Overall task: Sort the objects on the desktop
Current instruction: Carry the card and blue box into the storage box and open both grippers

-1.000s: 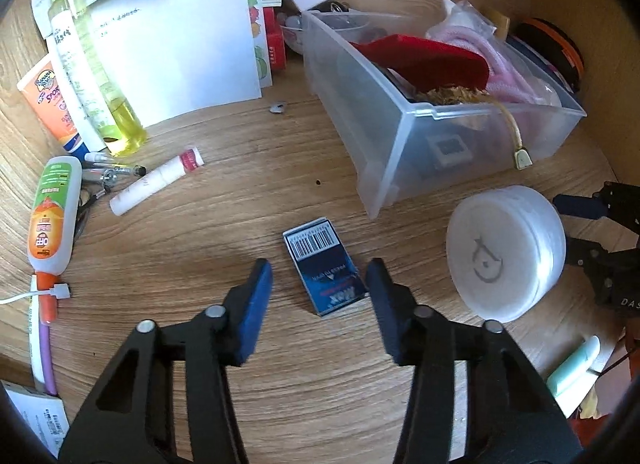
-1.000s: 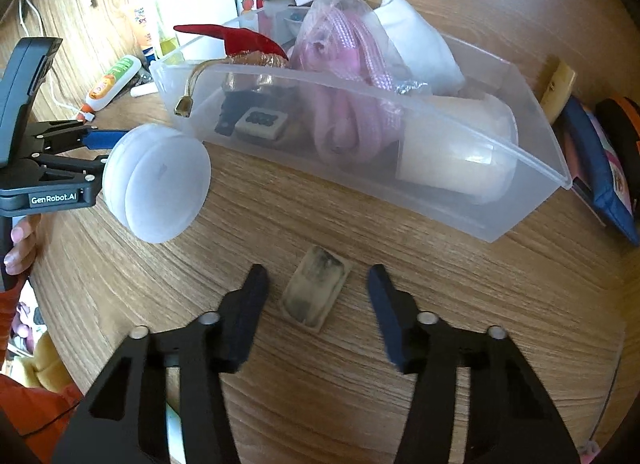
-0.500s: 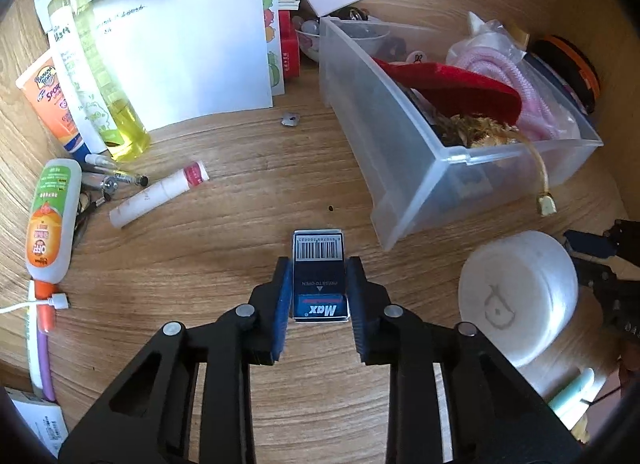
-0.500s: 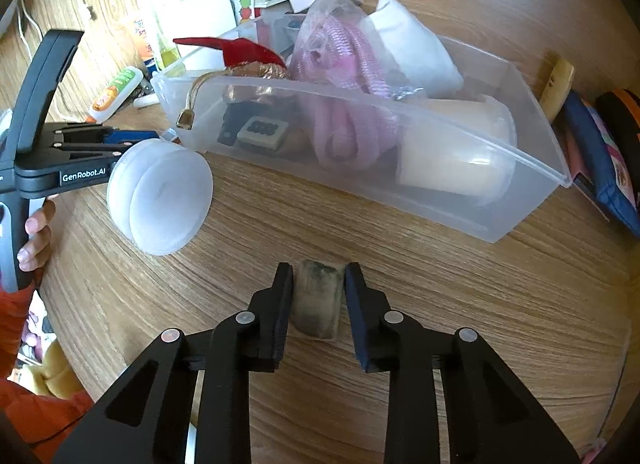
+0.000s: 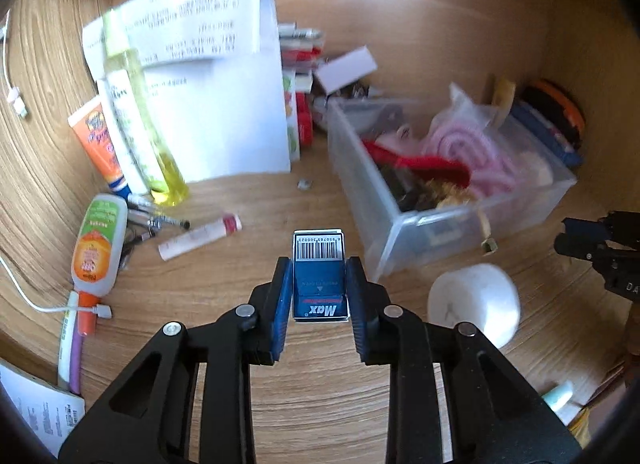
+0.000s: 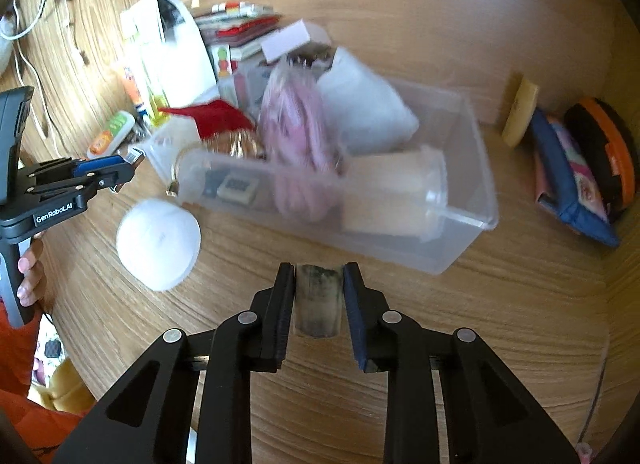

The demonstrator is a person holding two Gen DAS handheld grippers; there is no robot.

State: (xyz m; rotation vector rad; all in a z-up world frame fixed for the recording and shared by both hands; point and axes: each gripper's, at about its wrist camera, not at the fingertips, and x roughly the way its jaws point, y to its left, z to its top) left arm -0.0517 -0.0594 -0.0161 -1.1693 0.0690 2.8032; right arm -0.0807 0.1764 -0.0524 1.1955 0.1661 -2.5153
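My left gripper (image 5: 319,284) is shut on a small blue Max box (image 5: 319,272) with a barcode and holds it above the wooden desk. My right gripper (image 6: 319,284) is shut on a dirty beige eraser block (image 6: 319,300), lifted in front of the clear plastic bin (image 6: 460,232). The bin (image 5: 384,224) holds a pink rope, a red item and other things. The left gripper also shows at the left of the right wrist view (image 6: 124,172); the right gripper shows at the right edge of the left wrist view (image 5: 568,234).
A round white container (image 5: 474,304) lies between the grippers, also in the right wrist view (image 6: 158,242). Tubes, a yellow bottle (image 5: 140,120), a lip balm stick (image 5: 200,236), papers and a cable lie at left. A blue pouch (image 6: 568,176) lies far right.
Both grippers closed on their objects, the left on the Max box and the right on the eraser block, and then lifted them off the desk towards the bin.
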